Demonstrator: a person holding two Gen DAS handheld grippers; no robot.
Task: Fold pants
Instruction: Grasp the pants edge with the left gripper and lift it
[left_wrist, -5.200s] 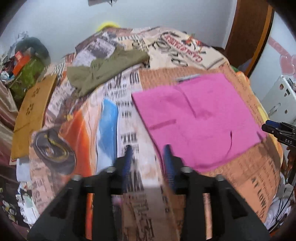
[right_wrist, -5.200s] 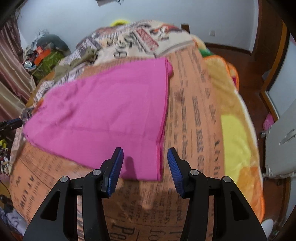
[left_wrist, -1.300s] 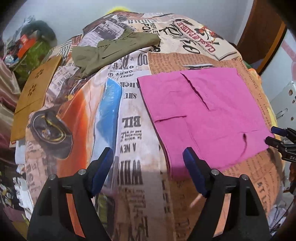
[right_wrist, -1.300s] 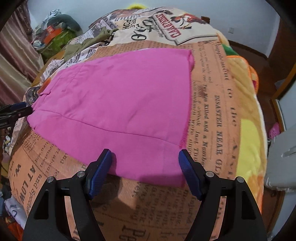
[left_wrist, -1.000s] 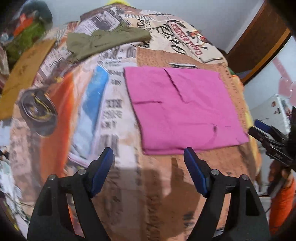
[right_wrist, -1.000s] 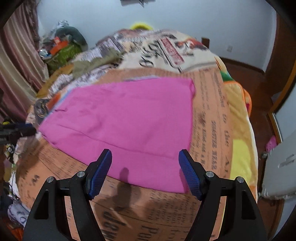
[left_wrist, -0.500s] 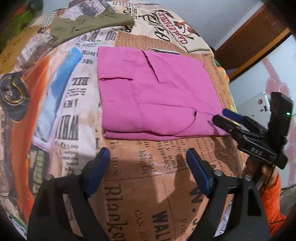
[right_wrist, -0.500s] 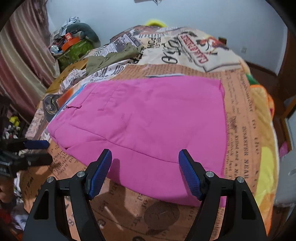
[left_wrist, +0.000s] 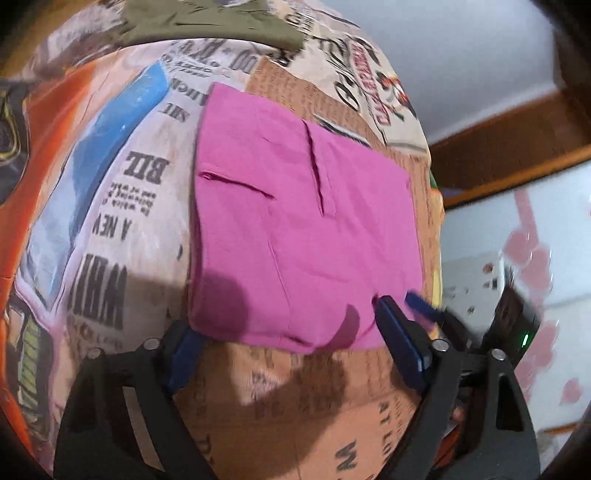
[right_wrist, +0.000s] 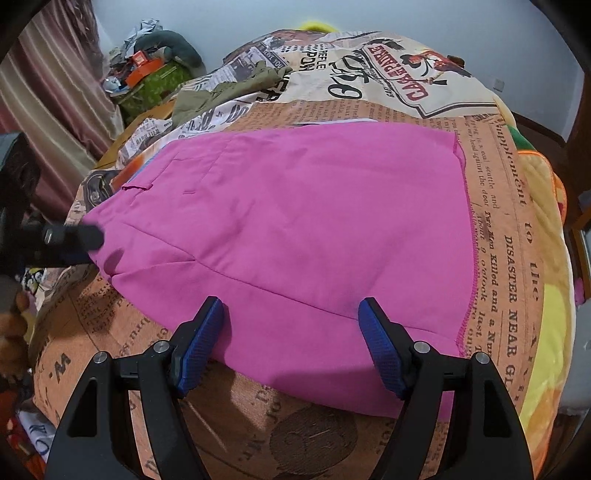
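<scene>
Left claw (left_wrist: 291, 349) jaws wide apart, having just closed a little — near edge of the pink pants (left_wrist: 295, 229) sits between the blue pads, nothing pinched. The left pad (left_wrist: 183, 356) is partly tucked behind the pants' near-left corner and blurred; whether it touches the cloth I cannot tell. Right claw (right_wrist: 291, 343) jaws also wide apart, straddling the near hem of the same pants (right_wrist: 314, 229), pads low over the fabric, no grip visible.

Hard to read: the left wrist view is motion-smeared, print on the blanket mostly illegible there. In that view the right claw (left_wrist: 413, 306) shows at the pants' near-right corner, its body largely hidden behind the left claw's own right finger. From the right wrist view the left claw (right_wrist: 79, 236) is a dark blur at the far-left corner of the pants. A hand beneath it is cut off by the frame edge.

Surface: a bed under a newspaper-print blanket (right_wrist: 509, 229), orange-brown and cream panels, soft and quilted. Pants lie flat ahead of both claws, folded to a rough rectangle, smooth woven cloth, stitched hem along the right side, pocket slits on top. Beyond them an olive-green garment (right_wrist: 225, 92), crumpled. Far left — a cluttered pile (right_wrist: 147, 66) by a striped curtain (right_wrist: 48, 96). Pale wall behind, wooden door frame (left_wrist: 517, 147) to the right.
</scene>
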